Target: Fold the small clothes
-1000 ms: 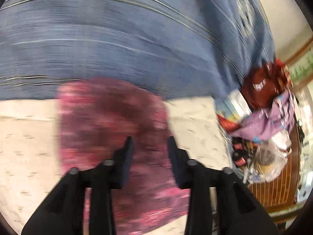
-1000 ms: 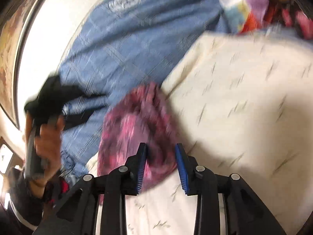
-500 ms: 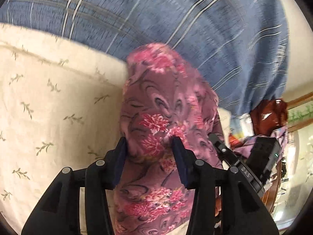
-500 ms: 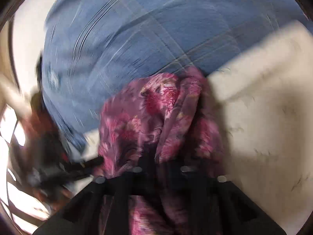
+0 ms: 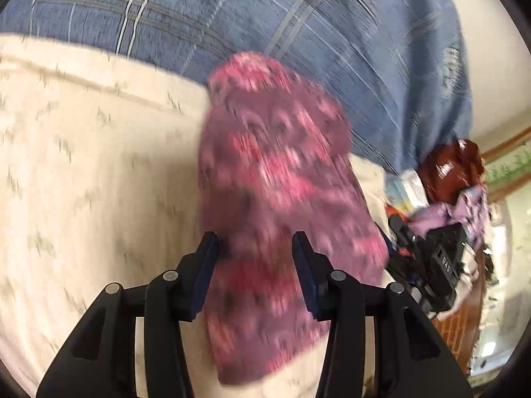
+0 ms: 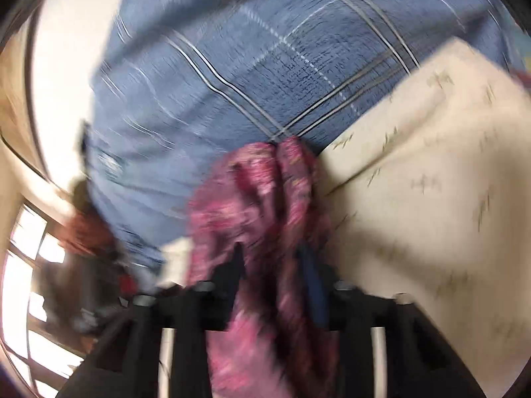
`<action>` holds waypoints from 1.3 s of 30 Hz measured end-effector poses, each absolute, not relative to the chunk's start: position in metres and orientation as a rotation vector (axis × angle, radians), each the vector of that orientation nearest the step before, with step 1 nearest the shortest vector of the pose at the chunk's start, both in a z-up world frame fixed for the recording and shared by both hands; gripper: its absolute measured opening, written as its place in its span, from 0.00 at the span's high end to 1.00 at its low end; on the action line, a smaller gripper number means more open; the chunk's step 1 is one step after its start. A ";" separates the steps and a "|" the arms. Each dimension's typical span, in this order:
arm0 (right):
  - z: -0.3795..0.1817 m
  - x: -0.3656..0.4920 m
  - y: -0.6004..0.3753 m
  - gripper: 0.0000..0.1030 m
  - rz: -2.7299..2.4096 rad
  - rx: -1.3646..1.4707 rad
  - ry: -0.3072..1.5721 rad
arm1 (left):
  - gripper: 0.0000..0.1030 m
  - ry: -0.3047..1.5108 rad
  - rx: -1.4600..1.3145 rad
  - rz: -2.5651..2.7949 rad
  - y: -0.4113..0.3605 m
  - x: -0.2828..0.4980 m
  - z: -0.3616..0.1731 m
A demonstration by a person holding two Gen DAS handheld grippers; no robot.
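A small pink-and-maroon floral garment [image 5: 275,172] lies in a long bunched strip on the cream sheet [image 5: 83,165], its far end against the blue plaid blanket [image 5: 298,33]. My left gripper [image 5: 255,258] straddles its near part. Its jaws are opening, the cloth runs between them, and the pads do not press on it. In the right wrist view the garment [image 6: 265,192] is gathered into folds between the fingers of my right gripper [image 6: 275,272]. Those jaws are also opening, loose around the cloth. Both views are blurred by motion.
The blue plaid blanket [image 6: 265,66] covers the far half of the bed, and the cream sheet [image 6: 431,165] the near half. A heap of mixed clothes [image 5: 448,179] sits at the right edge by a wooden rail. The black body of the other gripper [image 5: 431,265] is beside the garment.
The right jaws were spread a second ago, shut into the bunched garment half a second ago, and now stand apart again. The left gripper came down over the garment and its jaws widened slightly.
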State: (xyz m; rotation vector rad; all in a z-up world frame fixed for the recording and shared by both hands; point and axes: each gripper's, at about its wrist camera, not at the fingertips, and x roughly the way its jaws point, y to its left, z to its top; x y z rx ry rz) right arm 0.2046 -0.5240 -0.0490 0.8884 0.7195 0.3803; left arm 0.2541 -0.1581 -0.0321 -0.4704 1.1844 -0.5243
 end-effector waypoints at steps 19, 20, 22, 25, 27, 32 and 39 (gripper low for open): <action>-0.007 0.158 -0.506 0.72 0.174 0.620 0.659 | 0.56 1.097 -0.244 -0.497 -0.167 0.220 -0.006; 0.001 0.170 -0.504 0.61 0.198 0.634 0.644 | 0.56 1.091 -0.254 -0.486 -0.166 0.230 -0.005; -0.001 0.202 -0.498 0.42 0.282 0.669 0.708 | 0.56 1.103 -0.303 -0.473 -0.167 0.253 -0.009; -0.022 0.249 -0.489 0.42 0.271 0.699 0.796 | 0.56 1.149 -0.366 -0.444 -0.177 0.277 -0.024; -0.043 0.276 -0.487 0.43 0.221 0.719 0.863 | 0.56 1.165 -0.382 -0.432 -0.183 0.290 -0.030; -0.048 0.297 -0.483 0.91 0.314 0.712 0.855 | 0.56 1.146 -0.373 -0.444 -0.192 0.302 -0.031; -0.056 0.307 -0.483 0.90 0.157 0.484 0.929 | 0.50 1.174 -0.331 -0.379 -0.202 0.312 -0.058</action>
